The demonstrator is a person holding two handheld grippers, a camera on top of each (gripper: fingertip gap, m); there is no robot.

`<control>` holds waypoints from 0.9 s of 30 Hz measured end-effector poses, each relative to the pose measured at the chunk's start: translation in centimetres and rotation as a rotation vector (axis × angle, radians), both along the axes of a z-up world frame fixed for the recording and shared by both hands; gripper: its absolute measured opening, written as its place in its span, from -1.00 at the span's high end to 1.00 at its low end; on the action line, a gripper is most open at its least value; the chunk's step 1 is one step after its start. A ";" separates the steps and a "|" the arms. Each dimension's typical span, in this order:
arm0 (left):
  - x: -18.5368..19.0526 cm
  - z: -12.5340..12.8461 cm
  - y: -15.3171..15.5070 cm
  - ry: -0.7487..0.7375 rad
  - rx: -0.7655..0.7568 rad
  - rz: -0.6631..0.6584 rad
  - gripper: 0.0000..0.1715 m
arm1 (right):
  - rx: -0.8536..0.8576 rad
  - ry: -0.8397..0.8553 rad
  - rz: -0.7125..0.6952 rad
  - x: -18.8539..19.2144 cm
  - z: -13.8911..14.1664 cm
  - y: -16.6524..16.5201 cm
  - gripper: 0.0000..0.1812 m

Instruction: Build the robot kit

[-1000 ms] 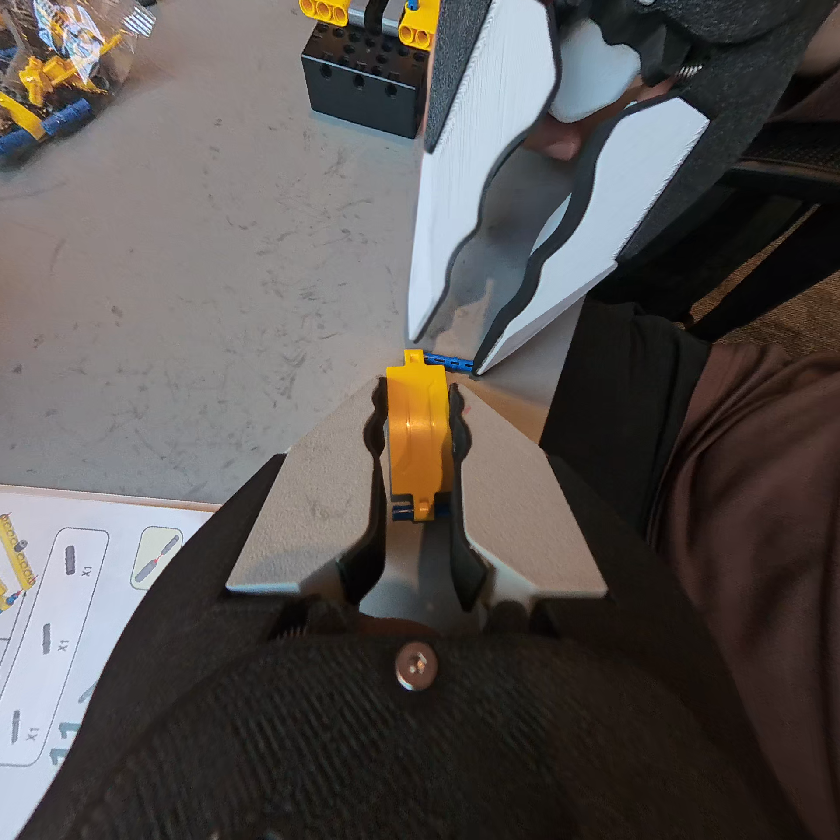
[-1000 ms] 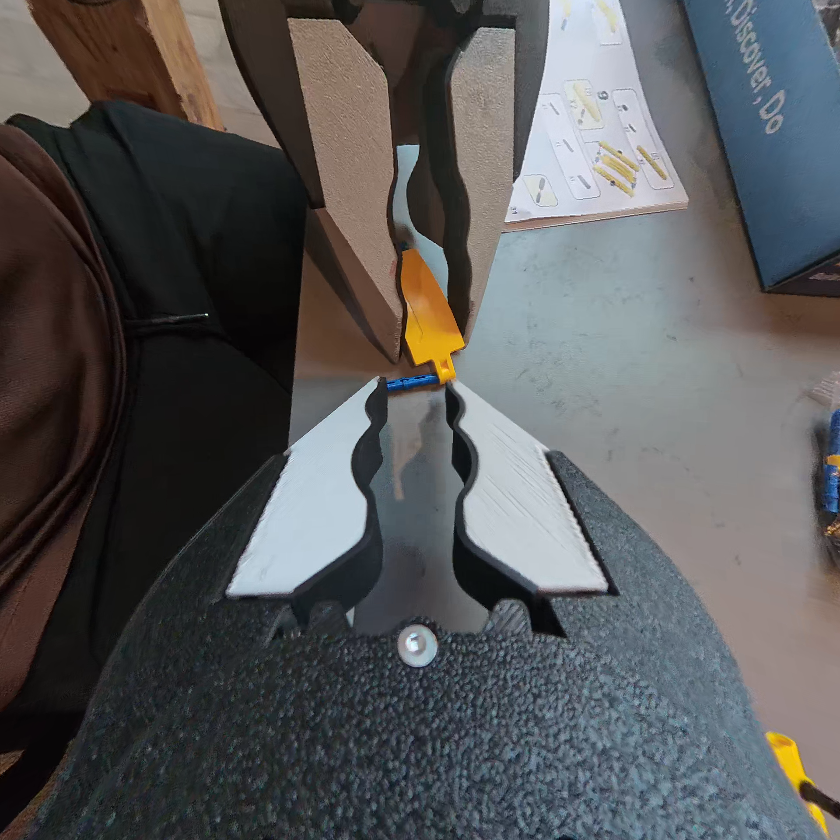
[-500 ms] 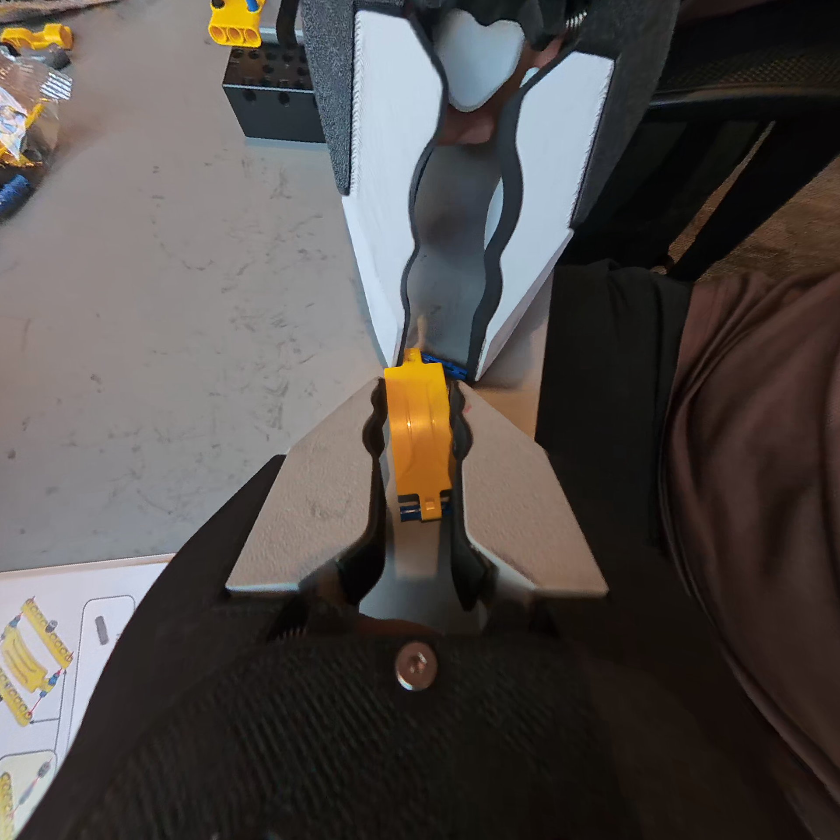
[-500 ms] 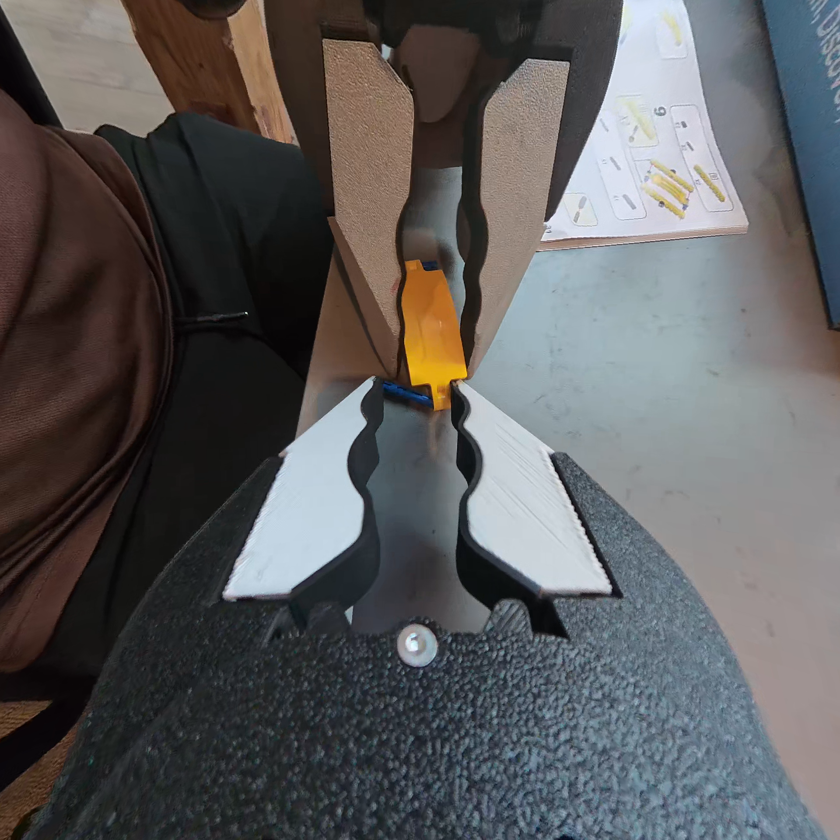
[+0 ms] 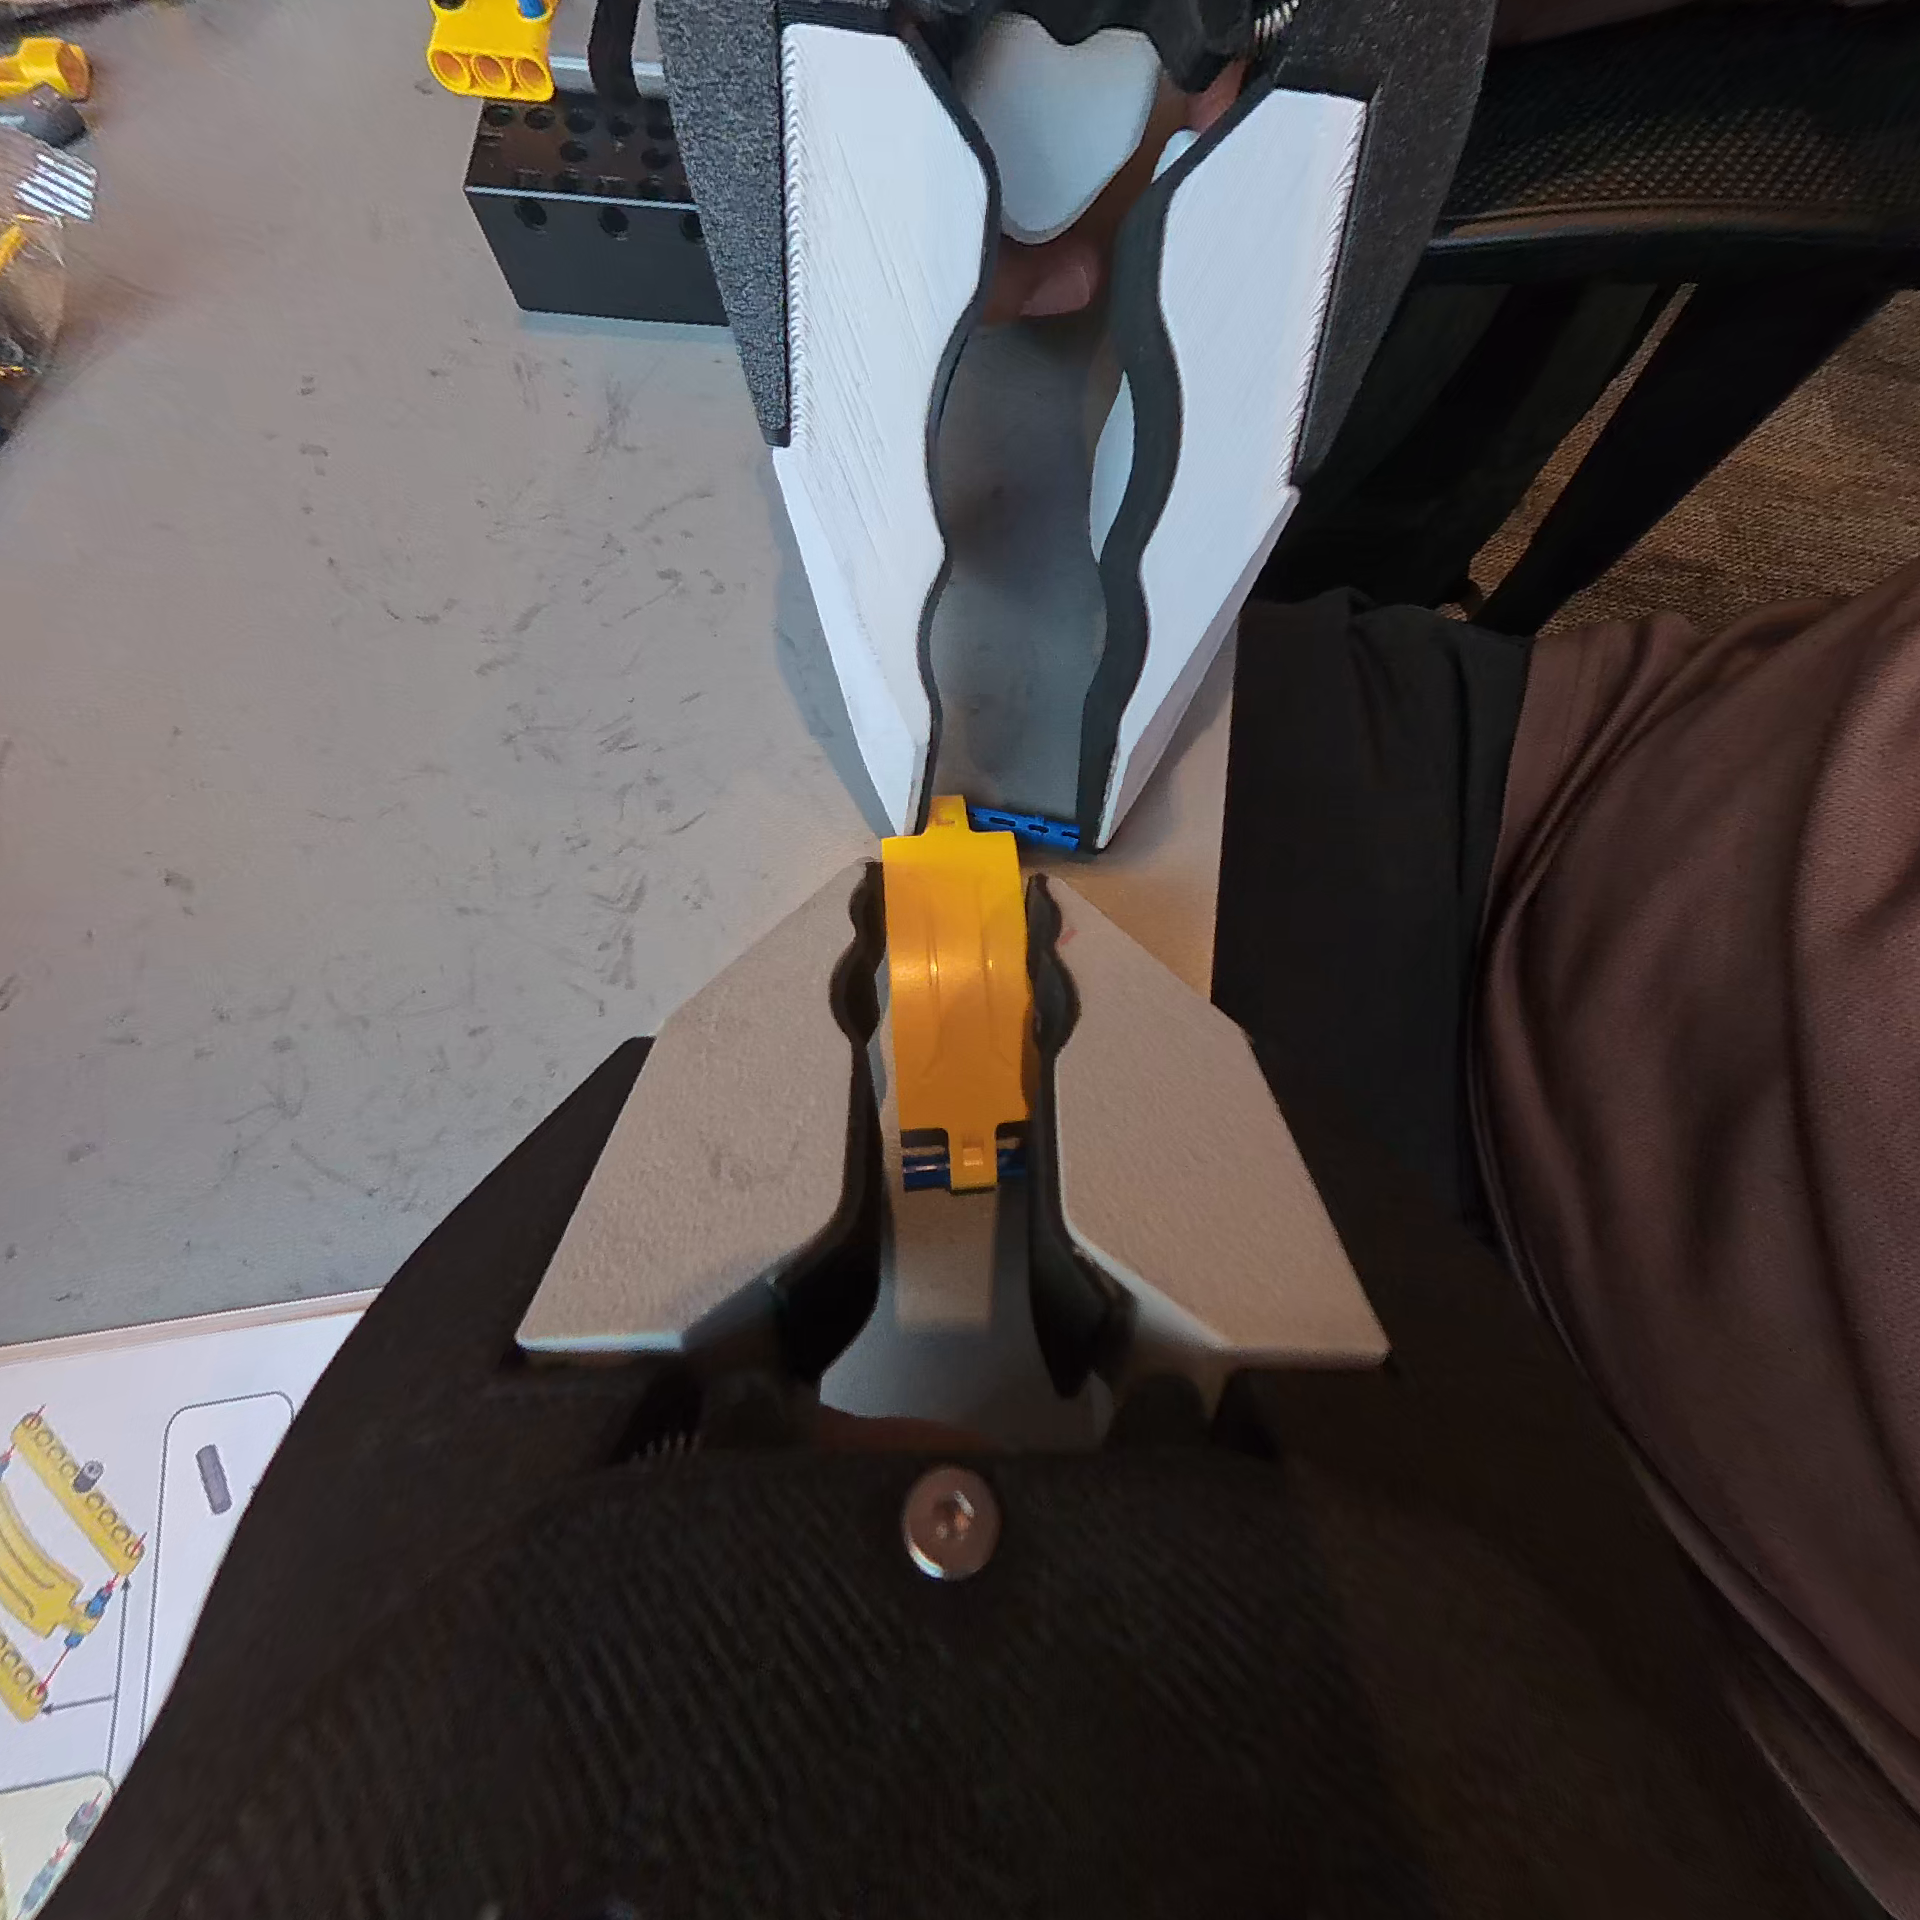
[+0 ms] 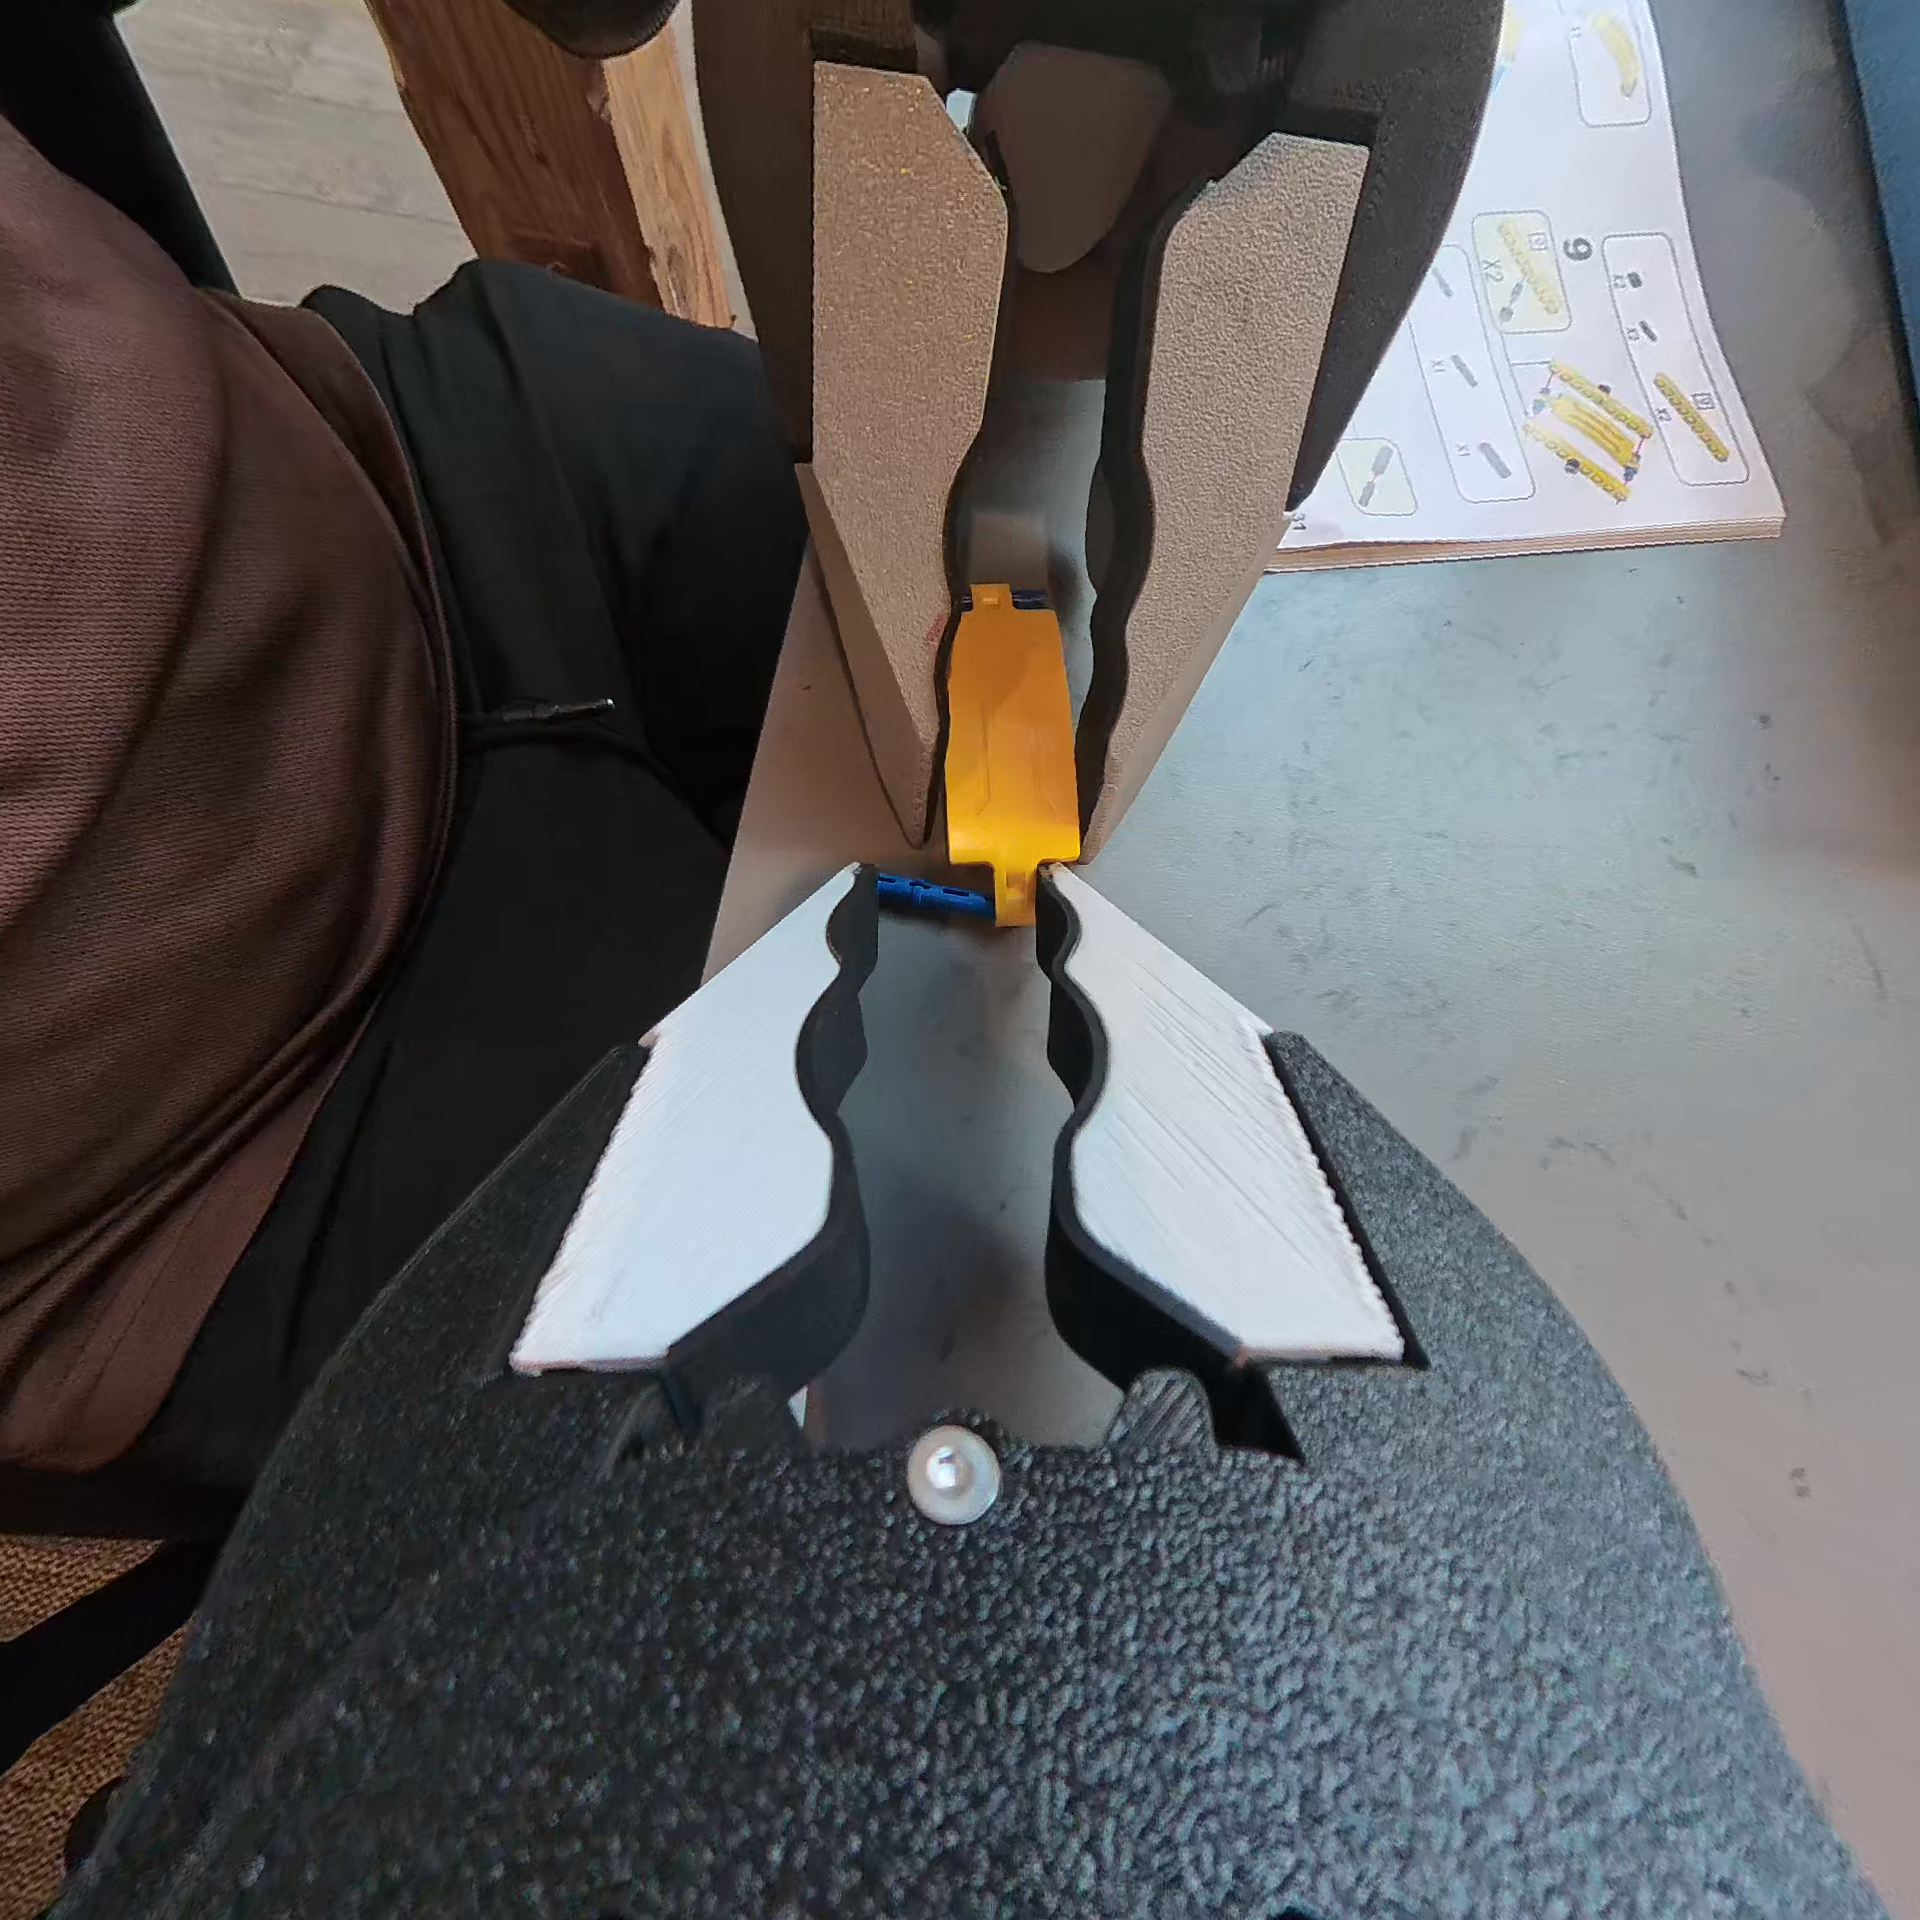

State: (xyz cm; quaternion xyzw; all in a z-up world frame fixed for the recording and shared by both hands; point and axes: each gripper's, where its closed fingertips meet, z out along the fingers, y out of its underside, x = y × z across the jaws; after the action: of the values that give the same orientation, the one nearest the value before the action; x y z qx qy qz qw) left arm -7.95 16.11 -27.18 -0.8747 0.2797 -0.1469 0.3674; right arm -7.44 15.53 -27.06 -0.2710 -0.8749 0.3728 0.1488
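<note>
L gripper [image 5: 956, 883] clamped on curved yellow panel [image 5: 958, 997], unchanged.
R gripper [image 6: 956, 883], at 12 o'clock of L, swung from tilted to square-on; tips part-open, bracketing blue pin [image 6: 930, 894] at panel's end, firm grip unclear.
Booklet [image 6: 1558, 395] 1 o'clock.

The scuffed grey tabletop [image 5: 364, 727] lies open on the left; a black perforated block [image 5: 592, 229] stands beyond, the printed instruction sheet [image 6: 1538, 343] lies flat, and the person's dark clothing [image 5: 1558, 1039] crowds the right.

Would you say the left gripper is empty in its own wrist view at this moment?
No, the left gripper is shut on a yellow curved panel clamped between its fingers.
</note>
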 end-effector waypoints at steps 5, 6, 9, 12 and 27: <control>0.1 0.0 -0.1 -0.012 -0.006 -0.013 0.72 | 0.003 0.005 0.008 0.1 0.0 -0.1 0.67; 0.1 0.0 -0.1 -0.013 -0.007 -0.016 0.72 | 0.003 0.005 0.009 0.2 0.0 -0.1 0.67; 0.1 0.0 -0.1 -0.016 -0.009 -0.017 0.72 | 0.005 0.008 0.009 0.3 0.0 0.0 0.66; 0.2 0.0 -0.1 -0.019 -0.011 -0.020 0.72 | 0.010 0.017 0.012 0.4 0.1 0.0 0.67; 0.5 0.0 -0.4 -0.005 -0.004 -0.058 0.72 | -0.030 -0.034 0.087 0.8 0.0 -0.1 0.68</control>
State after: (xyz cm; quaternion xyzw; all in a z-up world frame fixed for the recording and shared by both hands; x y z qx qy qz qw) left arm -7.45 15.69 -27.23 -0.8667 0.3036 -0.1603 0.3619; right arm -6.63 15.42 -27.03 -0.2410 -0.8825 0.3875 0.1135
